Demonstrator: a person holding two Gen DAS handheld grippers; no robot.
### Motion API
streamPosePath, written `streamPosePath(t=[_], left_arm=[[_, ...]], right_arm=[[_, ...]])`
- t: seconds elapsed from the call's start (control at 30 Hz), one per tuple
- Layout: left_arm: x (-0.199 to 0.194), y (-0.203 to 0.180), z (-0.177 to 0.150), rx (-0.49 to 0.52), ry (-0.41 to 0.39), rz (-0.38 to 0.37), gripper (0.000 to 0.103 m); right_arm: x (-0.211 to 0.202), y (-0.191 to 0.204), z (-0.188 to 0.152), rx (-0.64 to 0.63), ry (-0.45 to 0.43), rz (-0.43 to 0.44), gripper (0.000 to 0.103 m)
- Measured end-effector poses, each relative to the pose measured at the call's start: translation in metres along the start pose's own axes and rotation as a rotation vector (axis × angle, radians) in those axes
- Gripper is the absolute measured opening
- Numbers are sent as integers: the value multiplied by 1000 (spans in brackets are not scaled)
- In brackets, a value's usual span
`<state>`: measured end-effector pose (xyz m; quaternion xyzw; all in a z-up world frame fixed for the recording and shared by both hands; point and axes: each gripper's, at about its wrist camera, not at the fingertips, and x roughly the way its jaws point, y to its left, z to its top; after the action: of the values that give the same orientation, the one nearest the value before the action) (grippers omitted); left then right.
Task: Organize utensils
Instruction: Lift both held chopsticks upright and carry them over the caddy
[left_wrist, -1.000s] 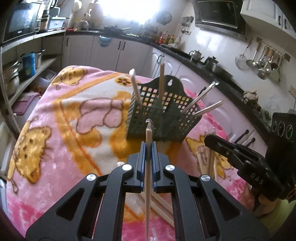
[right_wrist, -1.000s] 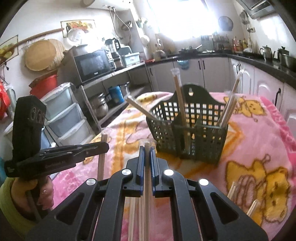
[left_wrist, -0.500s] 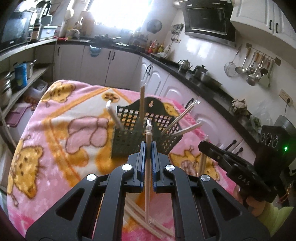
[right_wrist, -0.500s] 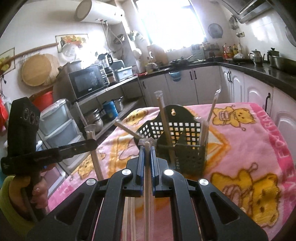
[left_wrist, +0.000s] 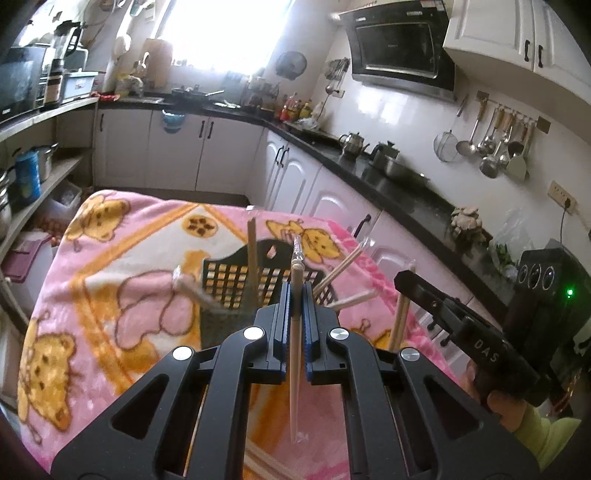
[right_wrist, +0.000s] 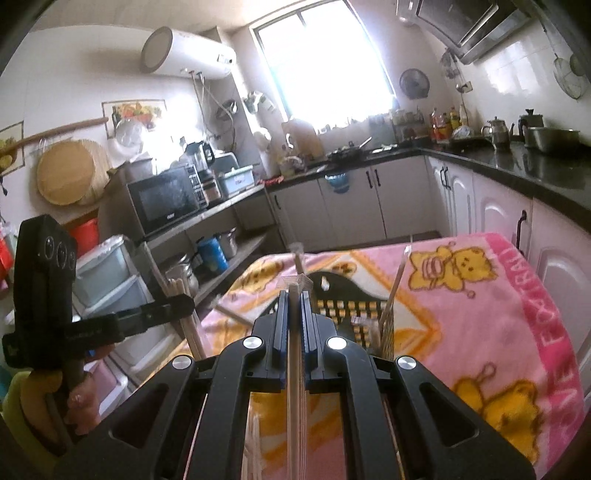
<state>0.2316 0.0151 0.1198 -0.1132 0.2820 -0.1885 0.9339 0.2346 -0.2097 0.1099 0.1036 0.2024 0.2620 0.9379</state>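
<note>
The black mesh utensil basket (left_wrist: 236, 284) stands upright on the pink bear-print blanket (left_wrist: 110, 258) covering the tabletop, with several wrapped chopstick pairs (left_wrist: 252, 258) leaning in it at different angles. More chopsticks lie loose on the blanket below the tools, partly hidden.

Left tool (left_wrist: 295, 291): closed on one wrapped chopstick pair (left_wrist: 295, 350), which stands nearly upright between the blue pads, its top end above the fingertips and its lower end hanging clear. The tool is held above the blanket, on the near side of the basket, angled downward.

Right tool (right_wrist: 294, 299): closed on a second chopstick pair (right_wrist: 295, 369), also near vertical. It sits beside the left tool, aimed toward the basket. In the left wrist view, the hand (left_wrist: 506, 410) with a green sleeve grips its handle.
</note>
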Motion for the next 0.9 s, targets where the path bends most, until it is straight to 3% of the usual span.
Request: streamPosePath(t=[0.47,0.9], left_arm=[[9,-26,45,51,-73,-13,1],[22,-28,77,72,-146,41,1]], right_arm=[[3,-7,45,18,-115,-20,6],[22,-24,73,54,-210,-78,6]])
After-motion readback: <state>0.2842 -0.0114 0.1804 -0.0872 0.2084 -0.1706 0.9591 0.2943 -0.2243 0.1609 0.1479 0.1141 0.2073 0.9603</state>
